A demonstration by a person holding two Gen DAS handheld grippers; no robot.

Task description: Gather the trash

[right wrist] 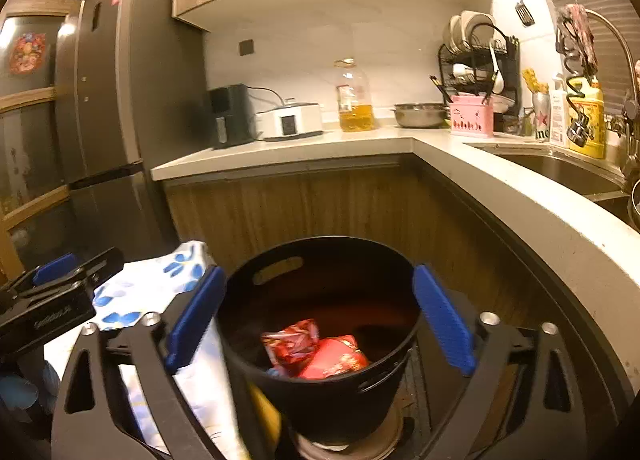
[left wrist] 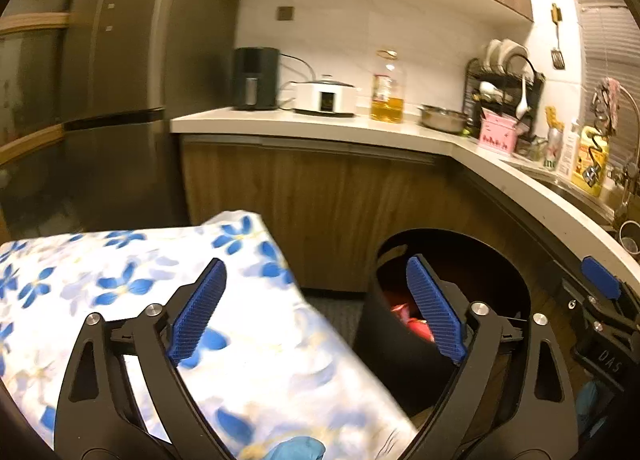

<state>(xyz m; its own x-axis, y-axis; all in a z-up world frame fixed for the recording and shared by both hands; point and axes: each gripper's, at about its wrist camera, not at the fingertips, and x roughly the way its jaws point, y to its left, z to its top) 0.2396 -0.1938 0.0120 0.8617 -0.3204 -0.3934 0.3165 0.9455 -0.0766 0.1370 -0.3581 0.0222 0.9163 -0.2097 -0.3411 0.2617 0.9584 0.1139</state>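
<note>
- Wrappers [right wrist: 304, 344], red and crumpled, are lying inside the black bin [right wrist: 320, 260] at lower centre.
- Right tool [right wrist: 320, 324] is hovering wide and empty above the bin, apparently having nothing to drop.
- Left tool [left wrist: 316, 312] is gaping wide too, holding nothing.

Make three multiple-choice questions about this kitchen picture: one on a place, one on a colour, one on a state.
1. Where do the red wrappers lie?
A. in the black bin
B. on the counter
C. in the sink

2. What colour are the flowers on the tablecloth?
A. green
B. blue
C. orange

3. How does the right claw stand?
A. shut on a wrapper
B. shut, empty
C. open, empty

Answers:
1 A: the wrappers sit at the bin's bottom.
2 B: blue petals on white cloth.
3 C: its fingers are spread wide, nothing held between them.
</note>
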